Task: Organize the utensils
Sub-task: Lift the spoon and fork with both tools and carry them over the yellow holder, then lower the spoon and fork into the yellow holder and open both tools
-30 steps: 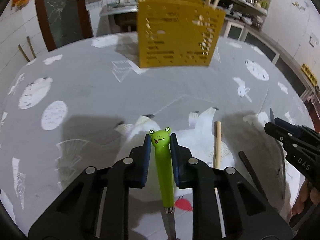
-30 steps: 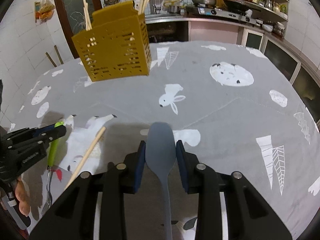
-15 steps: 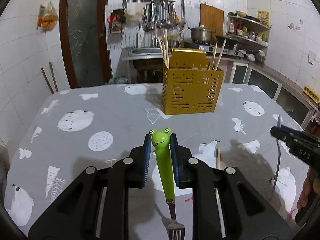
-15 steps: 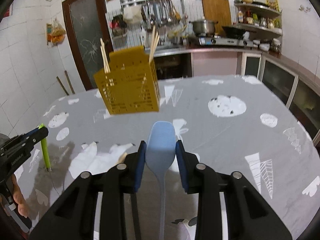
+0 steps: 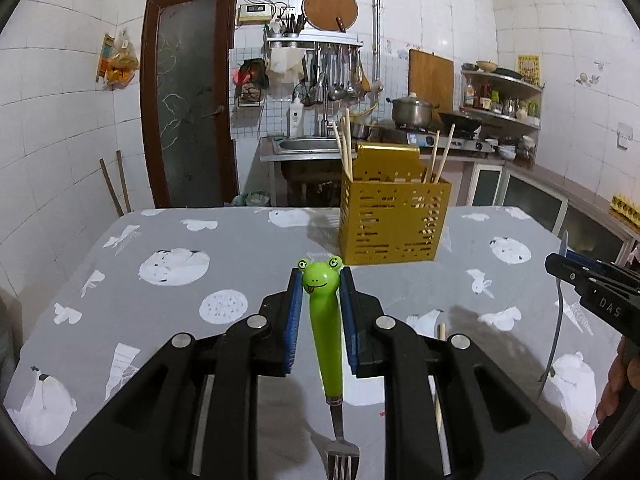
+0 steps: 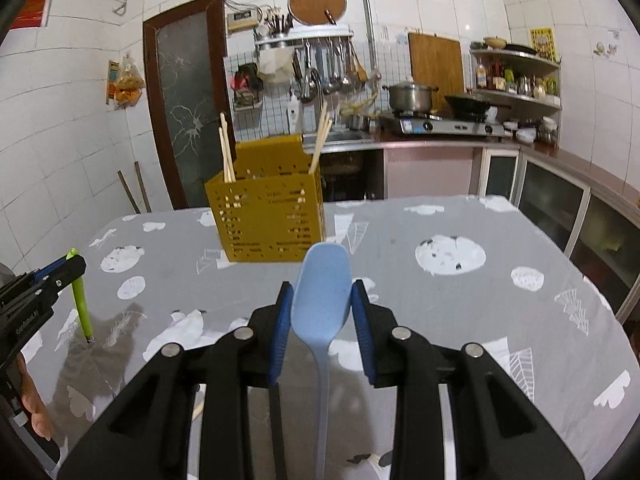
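Note:
My left gripper (image 5: 320, 276) is shut on a green frog-handled fork (image 5: 325, 336), tines hanging toward me, held above the table. My right gripper (image 6: 322, 292) is shut on a light blue spoon (image 6: 322, 300), bowl end forward, handle hanging down. A yellow perforated utensil holder (image 5: 394, 220) with several chopsticks stands at the table's far middle; it also shows in the right wrist view (image 6: 268, 216). The right gripper shows at the right edge of the left wrist view (image 5: 560, 264); the left gripper with the fork shows at the left of the right wrist view (image 6: 76, 264).
A grey patterned tablecloth (image 5: 180, 300) covers the table. A loose wooden chopstick (image 5: 441, 330) lies on it beneath the left gripper. A black utensil (image 6: 277, 424) lies under the right gripper. Kitchen counters, sink and stove stand behind the table.
Both grippers rose from the table with the fork and spoon held, and tilted up so that the holder and kitchen wall came into view.

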Motion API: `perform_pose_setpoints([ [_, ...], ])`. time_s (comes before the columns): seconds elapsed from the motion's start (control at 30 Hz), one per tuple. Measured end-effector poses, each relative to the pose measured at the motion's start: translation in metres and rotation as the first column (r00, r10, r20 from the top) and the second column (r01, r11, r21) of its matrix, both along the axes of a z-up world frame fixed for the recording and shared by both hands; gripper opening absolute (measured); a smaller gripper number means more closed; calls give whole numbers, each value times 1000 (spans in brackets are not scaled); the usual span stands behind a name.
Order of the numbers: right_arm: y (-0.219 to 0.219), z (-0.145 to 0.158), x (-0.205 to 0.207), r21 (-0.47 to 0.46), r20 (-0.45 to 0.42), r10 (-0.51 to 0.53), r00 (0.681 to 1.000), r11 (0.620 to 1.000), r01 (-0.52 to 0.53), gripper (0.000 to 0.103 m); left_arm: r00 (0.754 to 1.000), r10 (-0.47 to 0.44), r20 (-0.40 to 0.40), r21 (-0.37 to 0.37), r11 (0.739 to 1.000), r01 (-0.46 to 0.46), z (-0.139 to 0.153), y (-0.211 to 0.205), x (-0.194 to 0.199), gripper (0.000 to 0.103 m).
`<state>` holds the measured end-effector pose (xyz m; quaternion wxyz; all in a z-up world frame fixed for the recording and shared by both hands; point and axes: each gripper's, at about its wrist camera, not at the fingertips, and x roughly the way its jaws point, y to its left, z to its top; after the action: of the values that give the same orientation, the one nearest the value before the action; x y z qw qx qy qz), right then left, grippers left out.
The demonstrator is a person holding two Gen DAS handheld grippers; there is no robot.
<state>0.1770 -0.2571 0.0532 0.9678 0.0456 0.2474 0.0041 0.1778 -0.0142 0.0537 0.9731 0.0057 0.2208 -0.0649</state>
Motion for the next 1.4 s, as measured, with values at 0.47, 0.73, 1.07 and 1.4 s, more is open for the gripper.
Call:
perform_pose_setpoints([
  [0.47, 1, 42, 15, 21, 106, 3, 994, 1000, -5, 31, 996, -23, 90, -27, 999, 26, 38, -18, 13, 18],
  [0.73, -1, 72, 48, 44, 157, 2, 988, 999, -9, 31, 985, -30, 172, -61, 997, 41, 88, -31, 40, 18],
  [1.07, 0, 120, 109, 64, 242, -8, 970, 998, -8, 30, 963, -22, 268, -107, 993, 53, 151, -46, 96, 18],
  [1.4, -4, 133, 173, 106, 339, -22, 940, 994, -15, 30, 958, -7, 288, -109, 993, 40, 157, -53, 165, 18],
])
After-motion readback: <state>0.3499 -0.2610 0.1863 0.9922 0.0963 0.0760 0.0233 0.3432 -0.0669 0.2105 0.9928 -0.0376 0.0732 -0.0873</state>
